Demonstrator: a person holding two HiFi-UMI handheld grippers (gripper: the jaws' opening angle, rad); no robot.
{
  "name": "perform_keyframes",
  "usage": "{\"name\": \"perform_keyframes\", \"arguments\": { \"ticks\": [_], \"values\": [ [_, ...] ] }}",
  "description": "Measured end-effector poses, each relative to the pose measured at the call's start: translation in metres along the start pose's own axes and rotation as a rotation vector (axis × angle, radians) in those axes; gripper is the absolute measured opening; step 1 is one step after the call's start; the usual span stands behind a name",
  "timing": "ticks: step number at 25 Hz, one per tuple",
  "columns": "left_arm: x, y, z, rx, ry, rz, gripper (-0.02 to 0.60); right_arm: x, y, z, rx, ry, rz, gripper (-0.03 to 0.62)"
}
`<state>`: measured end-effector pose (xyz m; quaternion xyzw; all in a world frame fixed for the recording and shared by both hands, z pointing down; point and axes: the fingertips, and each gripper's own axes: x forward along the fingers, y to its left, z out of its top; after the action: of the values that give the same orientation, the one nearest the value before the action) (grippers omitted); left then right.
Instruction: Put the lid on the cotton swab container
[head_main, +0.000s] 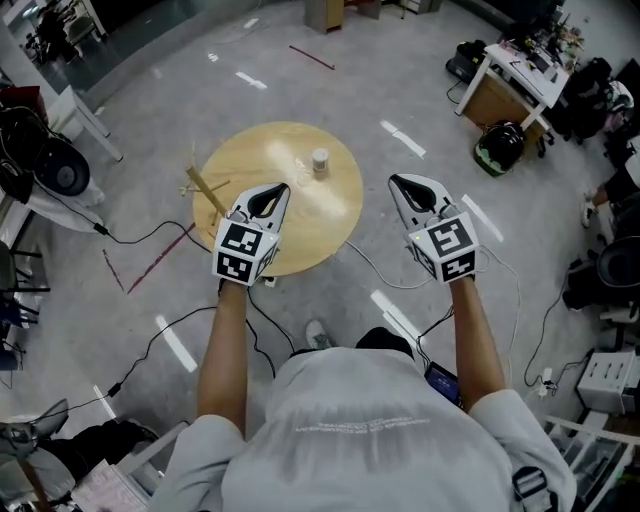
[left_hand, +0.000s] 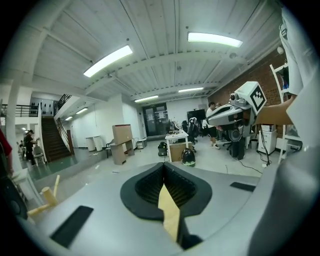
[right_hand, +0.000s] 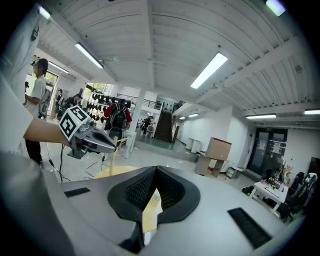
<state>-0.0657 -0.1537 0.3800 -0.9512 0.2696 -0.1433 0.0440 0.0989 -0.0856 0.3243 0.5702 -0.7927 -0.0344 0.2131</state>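
A round wooden bench (head_main: 240, 165) stands on a grey floor (head_main: 420, 100), and the cotton swab container (head_main: 320, 160) sits upright on its far part, a little right of centre – a small pale cylinder, well apart from both tools. It is too small in the head view to tell what it holds or whether it is capped; a faint clear glint just left of it cannot be made out either. The left tool (head_main: 285, 186) hangs above the near part of the bench, tips pointing far towards the container. In its own view the left tool (left_hand: 163, 164) has its jaws brought together at the tips with nothing gripped – only a tan sliver shows through the slot behind them. The right tool (head_main: 393, 178) is held off the bench's right edge, over the floor, level with the other. Its own view shows the right tool (right_hand: 156, 167) likewise closed tip to tip and empty. A few wooden sticks (head_main: 205, 185) jut up at the bench's left edge, and cables (head_main: 150, 238) trail across the floor near the bench
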Motion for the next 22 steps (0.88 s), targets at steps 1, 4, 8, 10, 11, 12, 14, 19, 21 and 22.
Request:
{"name": "perform_keyframes", "arguments": {
  "ticks": [1,4,8,10,11,12,14,19,21,22],
  "values": [
    [0.005,0.003,-0.004,-0.009,0.006,-0.004,0.018,0.006,-0.002,-0.002,0.009,-0.001,0.006,0.026],
    [0.025,0.012,-0.016,-0.051,0.028,0.0,0.018,0.027,-0.012,-0.012,0.029,0.018,0.031,0.026],
    [0.054,0.027,-0.036,-0.147,0.082,0.006,0.018,0.061,-0.03,-0.031,0.029,0.065,0.069,0.026],
    [0.066,0.04,-0.052,-0.19,0.119,0.035,0.018,0.084,-0.037,-0.039,0.035,0.076,0.1,0.026],
    [0.073,0.046,-0.06,-0.212,0.138,0.051,0.018,0.097,-0.041,-0.044,0.037,0.082,0.118,0.026],
    [0.082,0.051,-0.067,-0.232,0.153,0.062,0.018,0.11,-0.047,-0.049,0.039,0.088,0.136,0.026],
    [0.105,0.059,-0.077,-0.261,0.175,0.069,0.018,0.136,-0.063,-0.058,0.042,0.095,0.168,0.026],
    [0.146,0.089,-0.101,-0.376,0.224,0.142,0.019,0.205,-0.086,-0.068,0.028,0.103,0.286,0.026],
    [0.159,0.1,-0.111,-0.429,0.231,0.166,0.02,0.23,-0.09,-0.074,0.023,0.11,0.335,0.026],
    [0.165,0.104,-0.115,-0.454,0.232,0.171,0.02,0.241,-0.09,-0.077,0.021,0.115,0.359,0.026]
  ]
}}
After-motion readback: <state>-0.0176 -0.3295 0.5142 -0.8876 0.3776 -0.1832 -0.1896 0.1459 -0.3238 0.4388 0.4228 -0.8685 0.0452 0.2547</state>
